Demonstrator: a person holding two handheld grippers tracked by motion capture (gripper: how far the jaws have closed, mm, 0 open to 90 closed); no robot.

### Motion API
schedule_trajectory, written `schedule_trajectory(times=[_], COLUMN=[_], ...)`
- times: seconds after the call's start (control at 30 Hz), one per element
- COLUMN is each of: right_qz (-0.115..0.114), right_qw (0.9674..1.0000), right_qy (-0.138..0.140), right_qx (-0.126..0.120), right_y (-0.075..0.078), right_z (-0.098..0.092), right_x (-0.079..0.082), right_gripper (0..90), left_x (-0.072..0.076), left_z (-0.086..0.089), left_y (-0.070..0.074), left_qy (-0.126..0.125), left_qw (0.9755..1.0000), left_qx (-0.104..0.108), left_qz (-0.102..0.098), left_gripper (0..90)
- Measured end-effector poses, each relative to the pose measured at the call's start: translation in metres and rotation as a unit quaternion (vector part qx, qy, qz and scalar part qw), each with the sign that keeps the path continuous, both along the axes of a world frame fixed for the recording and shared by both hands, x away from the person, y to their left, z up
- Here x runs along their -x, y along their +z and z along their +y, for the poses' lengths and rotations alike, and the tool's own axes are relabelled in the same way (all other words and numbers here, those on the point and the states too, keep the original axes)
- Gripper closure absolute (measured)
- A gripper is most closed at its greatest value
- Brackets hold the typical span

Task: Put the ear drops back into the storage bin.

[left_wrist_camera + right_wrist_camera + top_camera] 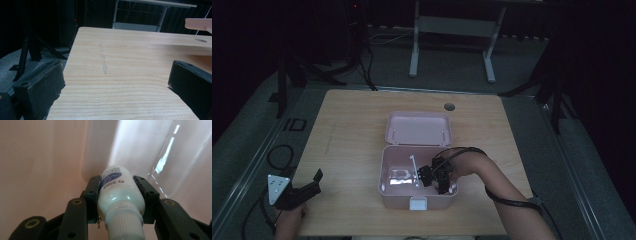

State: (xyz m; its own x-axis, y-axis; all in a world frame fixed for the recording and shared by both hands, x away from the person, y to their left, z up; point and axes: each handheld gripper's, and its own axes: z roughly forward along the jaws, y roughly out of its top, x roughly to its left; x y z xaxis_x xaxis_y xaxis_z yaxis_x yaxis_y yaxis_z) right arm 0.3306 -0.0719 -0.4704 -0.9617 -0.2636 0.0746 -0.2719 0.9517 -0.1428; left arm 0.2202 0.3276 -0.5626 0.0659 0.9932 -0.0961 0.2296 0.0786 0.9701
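We saw a light wooden counter (347,130) with a visible grain, standing on a grey floor (452,70). Near its far edge there was a round cable hole (449,107). A faint pale streak (103,60) ran across the bare wood on the left part. At the middle of the counter sat a pink box (388,192) with its lid (418,128) swung open and lying flat on the wood just behind it. At the near left corner the left hand-held gripper (309,187) was low over the counter; whether it touched the wood we could not tell.
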Motion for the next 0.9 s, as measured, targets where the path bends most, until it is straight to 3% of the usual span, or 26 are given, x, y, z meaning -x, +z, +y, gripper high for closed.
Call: schedule_trajectory(times=[0.17,0.43,0.9], right_qz=[0.001,-0.007,-0.010], right_qw=[1.0000,0.9999,0.9995], right_qy=[-0.003,-0.005,-0.021], right_qx=[-0.005,0.014,0.020], right_y=[-0.005,-0.017,-0.018], right_z=[0.000,0.003,0.003], right_x=[-0.001,-0.002,-0.004], right_gripper=[59.4,59.4,57.7], left_x=[0.000,0.000,0.000], left_z=[0.000,0.000,0.000], left_y=[0.000,0.000,0.000], left_qy=[0.000,0.000,0.000], left_qw=[1.0000,1.0000,1.0000], left_qx=[0.000,-0.001,-0.001], left_qz=[0.000,0.001,0.001], left_gripper=[0.5,0.5,0.5])
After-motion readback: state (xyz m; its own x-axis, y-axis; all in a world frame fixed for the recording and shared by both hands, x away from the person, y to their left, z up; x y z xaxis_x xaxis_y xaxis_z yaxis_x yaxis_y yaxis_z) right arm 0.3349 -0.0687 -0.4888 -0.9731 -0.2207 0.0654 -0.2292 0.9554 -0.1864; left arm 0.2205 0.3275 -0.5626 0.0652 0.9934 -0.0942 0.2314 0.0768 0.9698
